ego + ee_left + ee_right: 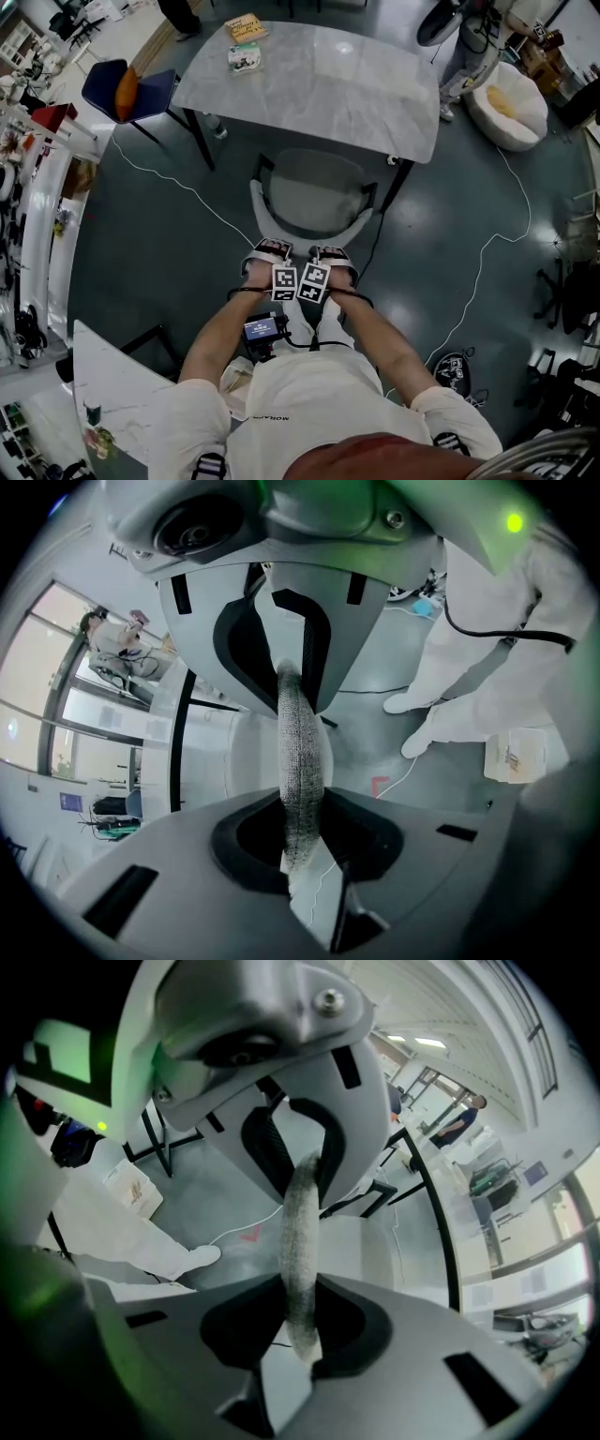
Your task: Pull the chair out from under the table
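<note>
- Left gripper (270,249) and right gripper (330,253), side by side, each clamp the back rim of the chair (314,192), jaws part-way closed.
- Chair seat sits half under the table (319,84) edge, between its black legs.
- Glossy floor (141,244) lies open around; white cable (178,183) trails left.
- Chair back: curved, coarse grey weave; tabletop: pale marble.

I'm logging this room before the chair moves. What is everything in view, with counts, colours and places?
table: 1, grey marble top, black legs, top centre.
chair: 1, grey, seat partly under the table.
books: 2, yellowish and green-white, table's far left corner.
blue chair: 1, blue with orange cushion, left of table.
beanbag: 1, white, upper right.
cables: 2, white, on floor either side of chair.
second table: 1, white marble, lower left.
left gripper: 1, grey, clamped on chair's backrest.
right gripper: 1, grey, clamped on backrest beside it.
</note>
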Tool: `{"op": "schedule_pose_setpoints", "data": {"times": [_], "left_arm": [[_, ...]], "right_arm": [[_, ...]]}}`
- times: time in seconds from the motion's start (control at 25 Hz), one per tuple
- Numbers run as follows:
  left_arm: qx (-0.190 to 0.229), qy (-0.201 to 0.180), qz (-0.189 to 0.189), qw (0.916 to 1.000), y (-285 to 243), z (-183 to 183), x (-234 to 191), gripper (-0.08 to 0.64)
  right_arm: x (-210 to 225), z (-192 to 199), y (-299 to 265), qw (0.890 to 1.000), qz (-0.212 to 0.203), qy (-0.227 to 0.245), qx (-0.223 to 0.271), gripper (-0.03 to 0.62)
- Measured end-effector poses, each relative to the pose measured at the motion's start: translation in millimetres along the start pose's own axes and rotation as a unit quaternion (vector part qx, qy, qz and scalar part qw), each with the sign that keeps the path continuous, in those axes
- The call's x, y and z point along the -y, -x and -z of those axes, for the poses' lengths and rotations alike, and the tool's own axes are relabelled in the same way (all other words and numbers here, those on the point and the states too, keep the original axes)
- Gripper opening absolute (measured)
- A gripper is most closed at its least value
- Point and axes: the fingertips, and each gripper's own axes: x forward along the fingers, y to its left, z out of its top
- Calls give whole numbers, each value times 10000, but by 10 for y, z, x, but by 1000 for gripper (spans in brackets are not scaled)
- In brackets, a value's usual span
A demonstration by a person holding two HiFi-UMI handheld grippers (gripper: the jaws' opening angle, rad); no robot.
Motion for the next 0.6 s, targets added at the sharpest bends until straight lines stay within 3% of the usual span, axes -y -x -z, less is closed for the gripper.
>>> {"op": "schedule_pose_setpoints", "data": {"times": [0.6], "left_arm": [[-7, 198, 100, 9998, 208, -96, 404, 83]], "right_arm": [[-437, -34, 152, 9998, -124, 160, 70, 80]]}}
